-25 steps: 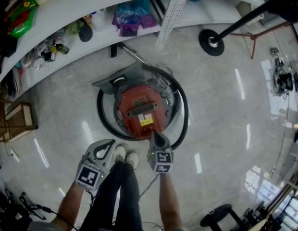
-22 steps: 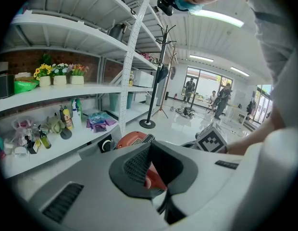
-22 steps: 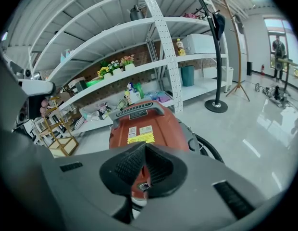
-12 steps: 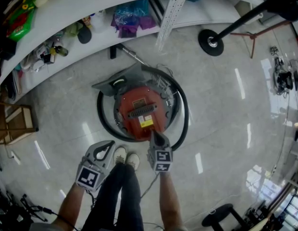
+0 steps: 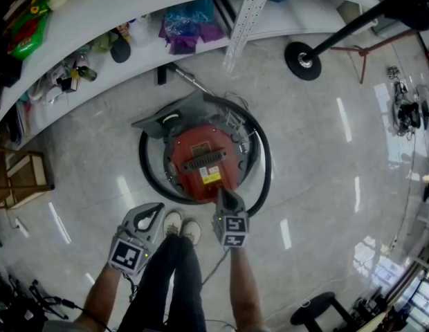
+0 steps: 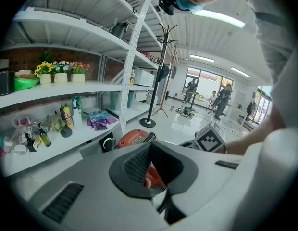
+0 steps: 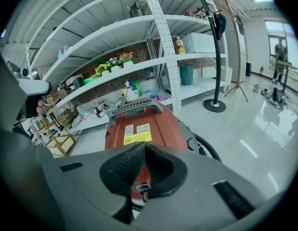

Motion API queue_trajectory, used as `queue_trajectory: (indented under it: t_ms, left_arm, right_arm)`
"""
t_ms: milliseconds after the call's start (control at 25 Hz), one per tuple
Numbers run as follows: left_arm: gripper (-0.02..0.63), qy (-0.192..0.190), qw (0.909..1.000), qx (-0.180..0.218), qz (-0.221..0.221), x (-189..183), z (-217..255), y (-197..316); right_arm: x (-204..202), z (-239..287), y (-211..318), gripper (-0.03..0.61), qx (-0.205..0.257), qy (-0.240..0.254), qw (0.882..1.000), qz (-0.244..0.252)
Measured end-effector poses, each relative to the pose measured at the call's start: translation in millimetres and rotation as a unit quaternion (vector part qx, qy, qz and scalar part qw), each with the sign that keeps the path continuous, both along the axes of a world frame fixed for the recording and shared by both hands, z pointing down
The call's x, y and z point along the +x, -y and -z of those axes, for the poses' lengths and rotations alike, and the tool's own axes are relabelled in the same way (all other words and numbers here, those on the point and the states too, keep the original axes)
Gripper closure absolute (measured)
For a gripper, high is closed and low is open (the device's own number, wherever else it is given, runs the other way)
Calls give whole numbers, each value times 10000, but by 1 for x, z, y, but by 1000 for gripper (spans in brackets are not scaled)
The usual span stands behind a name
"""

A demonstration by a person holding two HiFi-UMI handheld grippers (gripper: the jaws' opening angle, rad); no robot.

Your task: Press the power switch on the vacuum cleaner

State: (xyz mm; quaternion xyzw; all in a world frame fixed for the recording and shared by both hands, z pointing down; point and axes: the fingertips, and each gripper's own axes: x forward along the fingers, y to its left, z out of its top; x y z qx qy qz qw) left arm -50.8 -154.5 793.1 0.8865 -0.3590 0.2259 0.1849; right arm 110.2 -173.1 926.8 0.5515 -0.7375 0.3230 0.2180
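Observation:
A round red vacuum cleaner [image 5: 204, 161] stands on the tiled floor, ringed by its black hose [image 5: 264, 164]. My right gripper [image 5: 224, 198] is shut, with its tip down on the near edge of the red body. In the right gripper view the red lid [image 7: 139, 124] with its black handle fills the middle. The shut right gripper [image 7: 145, 146] sits just above a small dark button-like part [image 7: 142, 188]. My left gripper [image 5: 151, 216] hangs shut and empty over the floor, left of the person's shoes [image 5: 181, 225]. In its own view the left gripper [image 6: 150, 143] points toward the vacuum [image 6: 134, 137].
White shelves [image 5: 131, 5] with bottles and a purple bag curve behind the vacuum. The grey floor nozzle [image 5: 169, 113] lies at its far left. A coat stand's black base [image 5: 303, 61] is at the far right, a wooden rack [image 5: 21, 175] at the left, a stool [image 5: 318, 310] near right.

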Motion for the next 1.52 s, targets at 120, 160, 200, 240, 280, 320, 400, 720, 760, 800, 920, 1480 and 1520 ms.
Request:
queue_trajectory:
  t_ms: [120,160,200,240,280,320,400,720,760,800,920,1480,1520]
  left_arm:
    - [607,8,10000,-12,-15,-1,-1,0]
    - [606,13,10000,-20,-23,-1,-1,0]
    - [606,14,10000,-29,-26,-1,-1,0]
    - [607,13,10000,-43,-22,-1,-2,0]
    - [607,15,10000,-60,-16,-2,-2,0]
    - [607,16,10000,-70,-13,-2,-3,0]
    - [607,-6,10000,-65,-3,-1,-4,1]
    - [607,22,10000,-47,-50,-1,-6,2]
    - [607,31,10000,-53,-47,-2,-7,2]
    - [607,34,10000,-62,-39,-2,-7,2]
    - [606,45,9999,-84,-41,-3,-7,2]
    - [606,53,10000,-32,-72,3,-2,3]
    - [606,59,10000,-27,-74,3,-1,4]
  right_arm:
    - [1,0,1,566,-5,-13,10000,7]
    - [2,0,1,566,-12,-14,10000,12]
    - [2,0,1,566,-21,-18,10000,17]
    - [1,0,1,566,-31,-23,10000,20]
    - [2,-1,1,566,-39,-27,10000,21]
    - [2,-1,1,566,-42,-27,10000,19]
    - [3,-2,1,566,-30,-19,10000,18]
    - [3,-5,3,566,-38,-135,9999,50]
    - [3,-5,3,566,-35,-116,9999,35]
    - [3,-6,3,566,-35,-102,9999,31]
    - [3,-5,2,566,-38,-84,9999,44]
    - [3,-7,2,566,-55,103,9999,38]
    - [3,-7,2,566,-50,118,9999,42]
